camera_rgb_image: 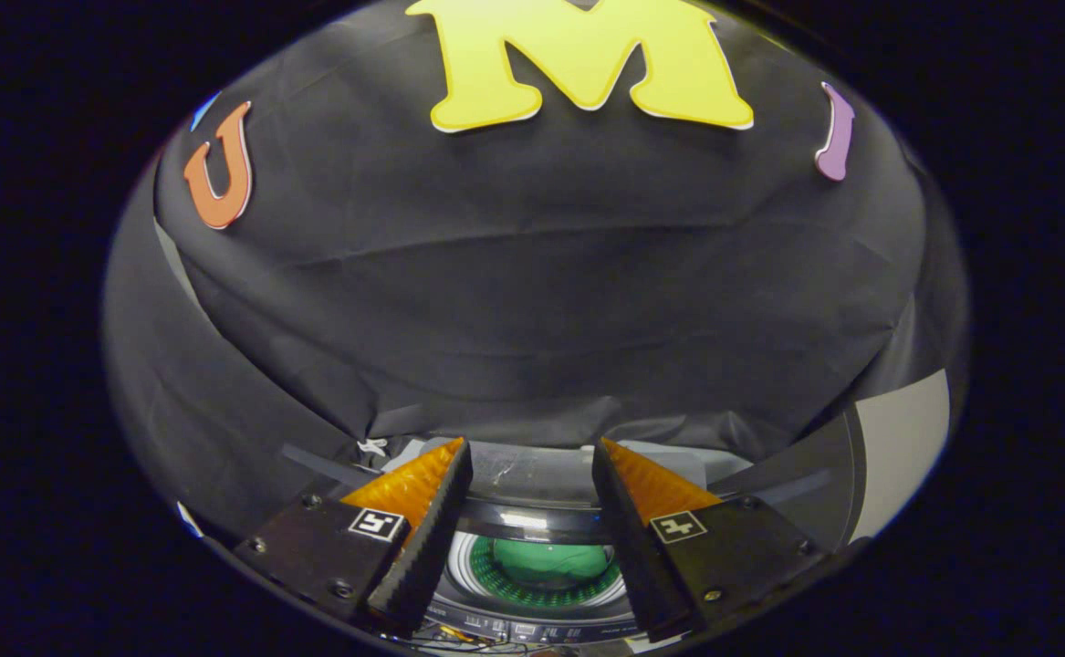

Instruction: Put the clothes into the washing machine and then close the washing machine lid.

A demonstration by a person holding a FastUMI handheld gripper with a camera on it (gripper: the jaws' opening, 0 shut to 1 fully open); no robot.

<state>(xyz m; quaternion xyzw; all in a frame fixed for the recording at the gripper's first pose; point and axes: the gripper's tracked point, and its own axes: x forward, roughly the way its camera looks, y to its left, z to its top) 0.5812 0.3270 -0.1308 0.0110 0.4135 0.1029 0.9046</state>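
Hovering: my claw (532, 511) hung above the washing machine (537, 607), fingers apart, empty
Clothes (546, 558): green, in drum, probably soft
Lid (532, 474): raised, likely stiff; grip its front edge

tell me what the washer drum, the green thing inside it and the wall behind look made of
Washing machine drum: shiny perforated metal, judging by its mirrored rings. Green garment: soft cloth, probably. Booth wall: matte black fabric, creased. The hand-held gripper hangs open above the drum.
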